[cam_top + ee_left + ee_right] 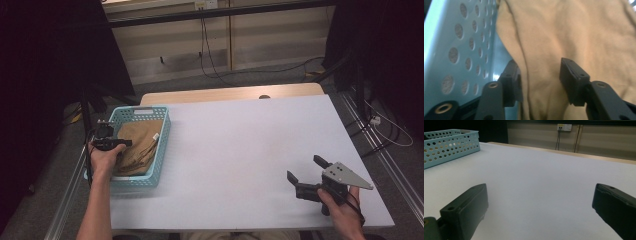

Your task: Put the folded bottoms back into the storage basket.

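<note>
Left gripper view: left gripper (pixel 540 82) jaws apart w/ tan cloth (pixel 574 32) fold between them, inside basket (pixel 454 37); right gripper (pixel 308 173) open, far off

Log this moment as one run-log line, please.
left gripper: open, jaws astride tan cloth in blue basket | right gripper: open, nothing between its jaws, over white table

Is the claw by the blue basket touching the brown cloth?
Touching. In the left gripper view, a fold of the brown cloth runs between the left gripper's half-open jaws, lying against the left-hand pad inside the blue basket.
</note>
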A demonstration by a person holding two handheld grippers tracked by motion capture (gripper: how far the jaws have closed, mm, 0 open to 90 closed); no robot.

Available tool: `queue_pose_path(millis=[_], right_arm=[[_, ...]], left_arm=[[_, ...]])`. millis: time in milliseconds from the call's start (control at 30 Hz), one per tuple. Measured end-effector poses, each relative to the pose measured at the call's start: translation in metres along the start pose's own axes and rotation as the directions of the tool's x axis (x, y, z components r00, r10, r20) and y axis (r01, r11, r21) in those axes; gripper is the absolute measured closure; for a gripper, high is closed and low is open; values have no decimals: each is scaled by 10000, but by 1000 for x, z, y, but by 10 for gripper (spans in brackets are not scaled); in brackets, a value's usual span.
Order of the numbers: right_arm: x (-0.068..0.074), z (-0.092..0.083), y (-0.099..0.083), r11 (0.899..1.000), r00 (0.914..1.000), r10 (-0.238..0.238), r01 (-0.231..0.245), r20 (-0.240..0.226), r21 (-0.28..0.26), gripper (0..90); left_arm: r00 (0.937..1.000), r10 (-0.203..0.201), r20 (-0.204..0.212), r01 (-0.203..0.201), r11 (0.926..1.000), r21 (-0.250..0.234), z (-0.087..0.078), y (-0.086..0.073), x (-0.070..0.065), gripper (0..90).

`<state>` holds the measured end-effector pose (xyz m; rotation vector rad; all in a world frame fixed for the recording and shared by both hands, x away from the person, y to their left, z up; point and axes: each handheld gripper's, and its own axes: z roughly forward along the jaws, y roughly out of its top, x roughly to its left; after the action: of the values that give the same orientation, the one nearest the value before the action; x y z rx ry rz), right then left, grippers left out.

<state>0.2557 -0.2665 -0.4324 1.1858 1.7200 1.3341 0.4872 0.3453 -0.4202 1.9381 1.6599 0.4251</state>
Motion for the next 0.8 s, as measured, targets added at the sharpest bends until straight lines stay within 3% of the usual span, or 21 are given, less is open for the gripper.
queue_pose_path(millis=[333, 533, 633, 700, 800], right_arm=[[0, 0, 0, 10000, 10000, 15, -15, -3, 5, 3], [0, 0, 0, 10000, 10000, 46, -46, 12, 5, 3], [-1, 1, 0, 10000, 10000, 58, -58, -6, 8, 3], [-1, 1, 0, 10000, 10000, 57, -57, -23, 5, 3], [-1, 1, 0, 10000, 10000, 65, -64, -34, 9, 3]], left_arm=[[9994, 350, -43, -352, 9980, -526, -11, 4, -6, 396], [9992, 377, -114, -388, 9923, -1174, -17, 5, -6, 322], [9985, 538, -114, -547, 9915, -1179, -20, 5, -9, 322], [9972, 700, -255, -728, 9883, -1343, -22, 5, -10, 253], [9979, 630, 135, -599, 9844, -1656, -25, 5, -12, 189]])
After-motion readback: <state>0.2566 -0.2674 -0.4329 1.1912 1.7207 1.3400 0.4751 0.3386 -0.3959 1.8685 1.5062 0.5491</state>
